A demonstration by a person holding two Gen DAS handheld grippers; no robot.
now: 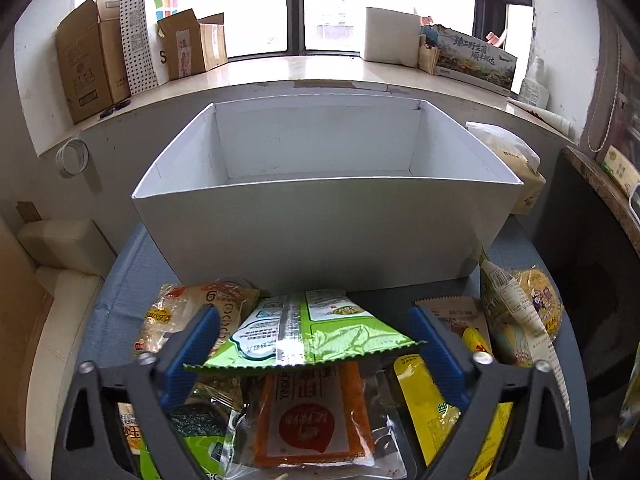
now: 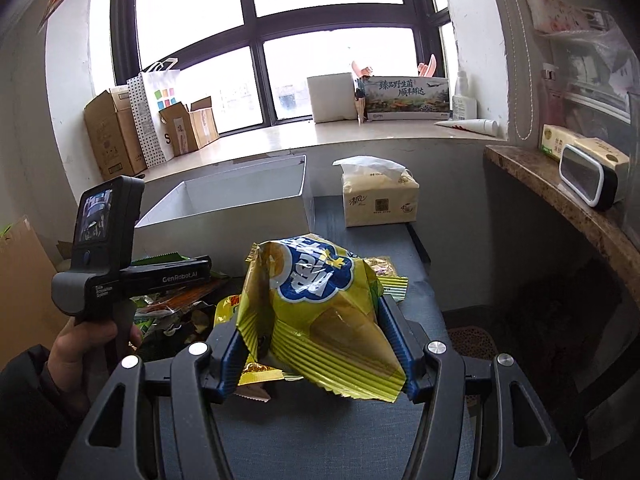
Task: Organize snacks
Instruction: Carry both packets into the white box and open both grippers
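Observation:
A green snack packet (image 1: 320, 336) hangs between the blue pads of my left gripper (image 1: 314, 316), which is shut on its two side edges and holds it just above a pile of snacks. An orange packet (image 1: 312, 420) and a yellow packet (image 1: 424, 400) lie under it. Right behind stands a white open box (image 1: 320, 236), empty as far as I can see. My right gripper (image 2: 308, 316) is shut on a crinkled yellow snack bag (image 2: 316, 304), lifted off the grey table (image 2: 320, 440). The white box (image 2: 224, 216) is to its upper left.
A person's hand (image 2: 80, 344) grips the left gripper's handle (image 2: 100, 248) at the left. A tissue pack (image 2: 380, 200) stands right of the box. Cardboard boxes (image 2: 112, 132) line the window sill. A marble shelf (image 2: 560, 196) juts out at the right.

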